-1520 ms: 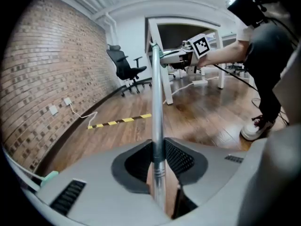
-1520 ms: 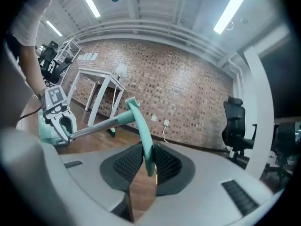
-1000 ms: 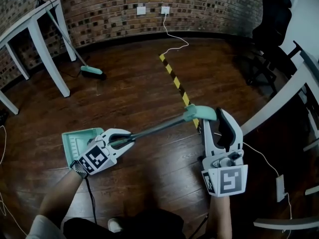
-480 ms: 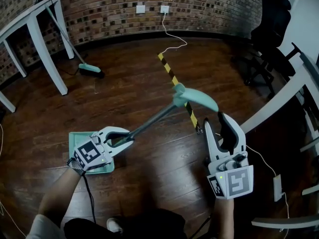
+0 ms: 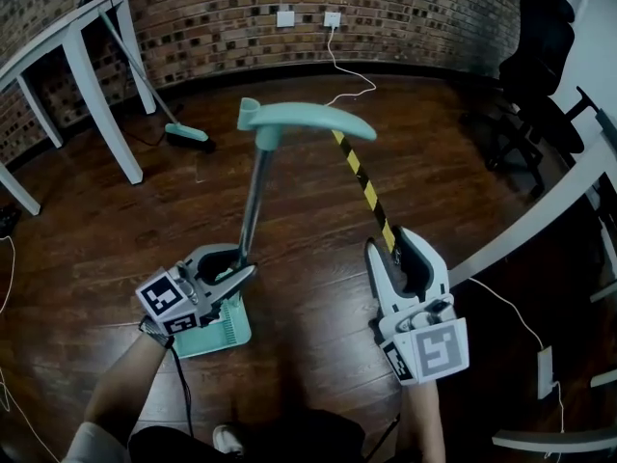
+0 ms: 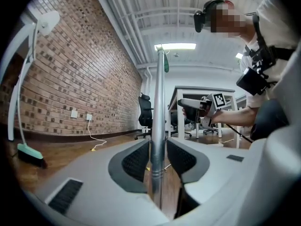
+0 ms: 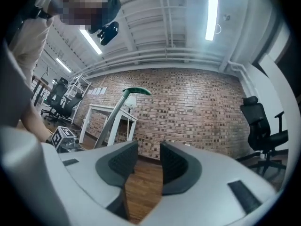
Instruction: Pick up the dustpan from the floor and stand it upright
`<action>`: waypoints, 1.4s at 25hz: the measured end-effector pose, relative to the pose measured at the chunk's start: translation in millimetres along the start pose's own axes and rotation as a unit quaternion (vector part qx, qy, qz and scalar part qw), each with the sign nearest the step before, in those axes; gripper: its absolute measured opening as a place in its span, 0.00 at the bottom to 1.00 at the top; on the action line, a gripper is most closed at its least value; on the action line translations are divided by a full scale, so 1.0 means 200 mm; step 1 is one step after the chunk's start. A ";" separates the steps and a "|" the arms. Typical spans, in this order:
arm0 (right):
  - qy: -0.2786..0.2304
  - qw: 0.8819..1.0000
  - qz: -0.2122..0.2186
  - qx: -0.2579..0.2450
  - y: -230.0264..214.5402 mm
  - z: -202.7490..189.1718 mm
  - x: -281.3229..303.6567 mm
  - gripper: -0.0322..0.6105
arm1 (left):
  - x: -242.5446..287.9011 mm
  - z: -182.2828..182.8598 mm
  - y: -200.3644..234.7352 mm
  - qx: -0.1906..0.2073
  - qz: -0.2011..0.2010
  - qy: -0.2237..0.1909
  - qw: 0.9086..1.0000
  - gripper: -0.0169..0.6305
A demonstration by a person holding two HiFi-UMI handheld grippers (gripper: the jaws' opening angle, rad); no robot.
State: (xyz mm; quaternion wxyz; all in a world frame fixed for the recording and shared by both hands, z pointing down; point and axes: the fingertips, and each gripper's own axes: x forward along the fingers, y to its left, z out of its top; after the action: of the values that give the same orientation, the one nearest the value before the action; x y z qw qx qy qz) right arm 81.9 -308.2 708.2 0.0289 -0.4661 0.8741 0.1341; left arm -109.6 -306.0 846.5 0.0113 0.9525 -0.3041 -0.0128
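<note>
1. The right gripper [image 5: 393,251], smooth grey plastic with ribbed dark pads, is held with its jaws apart and nothing between them.
2. The left gripper [image 5: 234,271] is opening, with the round metal pole [image 6: 158,126] framed between its pads.
3. The dustpan [image 5: 220,331] is stood upright on the glossy wood floor [image 5: 299,365] — ridged mint-green pan low, curved grip [image 5: 307,117] topmost.
4. A rough brick wall [image 5: 222,27] is seen beyond.

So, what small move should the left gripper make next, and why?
Probably draw the left gripper straight back off the grey metal pole. The mint-green plastic dustpan already stands upright on the wooden floor, and the jaws are opening around the pole, so a sideways tug could tip it.
</note>
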 end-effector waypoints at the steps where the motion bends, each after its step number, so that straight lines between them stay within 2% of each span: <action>1: 0.002 1.000 0.008 -0.002 0.03 -0.02 0.01 0.27 | -0.01 0.00 0.00 0.003 0.005 -0.002 1.000 0.28; 7: 0.012 0.999 0.038 0.010 0.16 -0.13 0.04 0.27 | -0.12 -0.03 -0.01 0.012 0.036 -0.009 0.999 0.38; 17: 0.019 0.997 0.067 0.028 0.30 -0.19 0.11 0.27 | -0.34 -0.06 0.06 0.018 0.087 0.003 0.996 0.38; 22: 0.019 0.998 0.062 0.028 0.31 -0.18 0.11 0.26 | -0.57 -0.01 0.12 0.000 0.155 -0.029 0.988 0.38; 23: 0.021 0.997 0.064 0.032 0.32 -0.18 0.11 0.21 | -0.62 0.01 0.13 0.002 0.171 -0.035 0.985 0.38; 25: 0.025 0.996 0.069 0.042 0.33 -0.14 0.11 0.14 | -0.69 0.10 0.16 0.015 0.206 -0.043 0.977 0.37; 27: 0.029 0.996 0.078 0.045 0.36 -0.05 0.12 0.10 | -0.74 0.23 0.18 0.038 0.239 -0.035 0.970 0.20; 29: 0.041 0.994 0.096 0.040 0.39 0.10 0.11 0.10 | -0.78 0.38 0.16 0.044 0.257 -0.021 0.965 0.02; 32: 0.057 0.990 0.121 0.031 0.37 0.40 0.15 0.09 | -0.82 0.67 0.14 0.030 0.261 -0.006 0.965 0.02; 35: 0.060 0.990 0.127 0.031 0.29 0.81 0.19 0.09 | -0.86 1.06 0.09 0.030 0.262 0.009 0.965 0.02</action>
State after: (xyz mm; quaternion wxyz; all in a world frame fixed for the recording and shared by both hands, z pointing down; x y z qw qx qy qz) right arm -0.1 -266.4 558.5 -0.0268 -0.3571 0.9302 0.0811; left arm -267.0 -223.4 637.9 -0.0119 0.8396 -0.5430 0.0087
